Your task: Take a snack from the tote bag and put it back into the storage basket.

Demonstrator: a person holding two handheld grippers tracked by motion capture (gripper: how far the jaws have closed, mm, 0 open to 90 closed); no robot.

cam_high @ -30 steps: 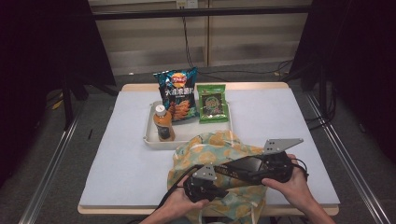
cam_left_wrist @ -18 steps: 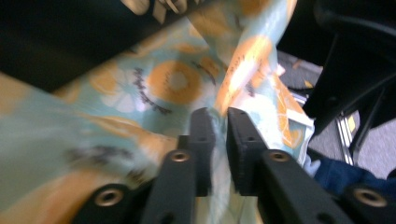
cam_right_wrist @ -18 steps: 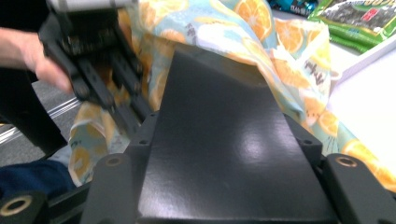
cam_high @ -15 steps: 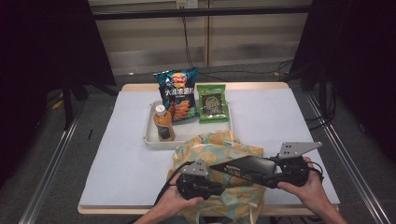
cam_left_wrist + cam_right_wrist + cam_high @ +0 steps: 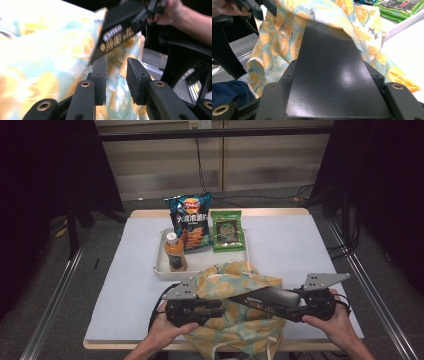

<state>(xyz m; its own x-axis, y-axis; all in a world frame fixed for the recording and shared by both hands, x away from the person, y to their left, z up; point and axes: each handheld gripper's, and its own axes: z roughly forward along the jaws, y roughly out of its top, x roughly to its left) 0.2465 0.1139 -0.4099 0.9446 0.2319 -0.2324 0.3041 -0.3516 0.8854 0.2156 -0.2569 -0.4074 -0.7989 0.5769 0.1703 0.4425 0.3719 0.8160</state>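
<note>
The right tongs [image 5: 292, 307] pinch a dark box [image 5: 265, 298], its far end slid into the fruit-print bag [image 5: 235, 320] at the counter's [image 5: 125, 285] six-o'clock edge. The left tongs [image 5: 220, 309], just spreading and holding nothing, leave the bag's mouth. Bottle [image 5: 175, 252], chips [image 5: 190, 220] and seaweed packet [image 5: 227, 230] wait in the tray [image 5: 160, 267] at twelve; bare counter lies at three and nine.

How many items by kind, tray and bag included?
Snack bags: 2, chips and green packet
Bottles: 1
Black boxes: 1
Trays: 1
Fabric bags: 1
Total: 6
</note>
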